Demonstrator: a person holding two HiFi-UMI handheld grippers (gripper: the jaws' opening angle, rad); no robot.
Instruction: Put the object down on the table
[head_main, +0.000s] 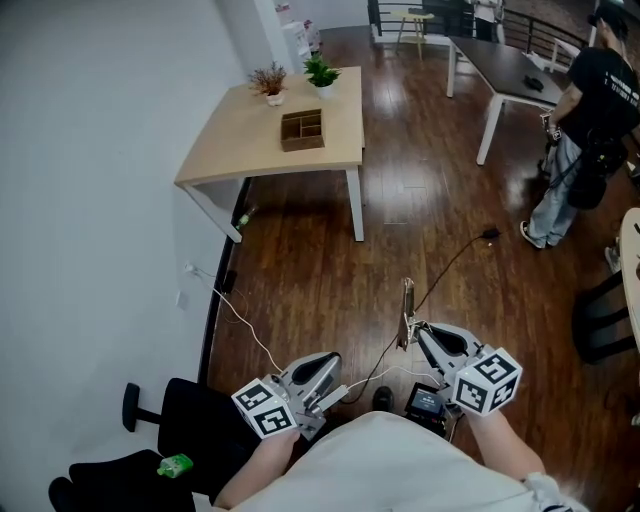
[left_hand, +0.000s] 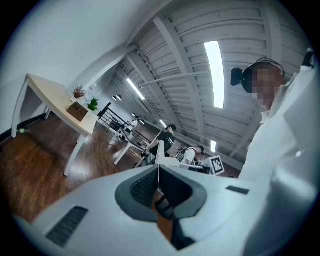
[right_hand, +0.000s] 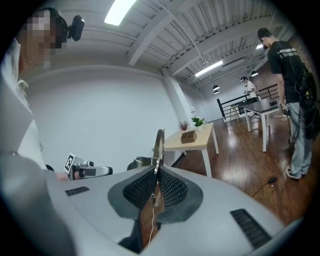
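Head view, lower right: right gripper clamps a thin grey metal strip (standing upright); left gripper is closed, empty.

Bright, even light from ceiling strips — glare on glossy floor, gripper views fisheye-warped, dark-cornered

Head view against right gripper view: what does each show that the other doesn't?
Only the head view: the small green thing at bottom left, and the white marker cube on the right tongs. Only the right gripper view: the white beamed ceiling with its strip lights. Both: the pale wooden table, the person in a black shirt, and the thin metal piece pinched in those tongs.
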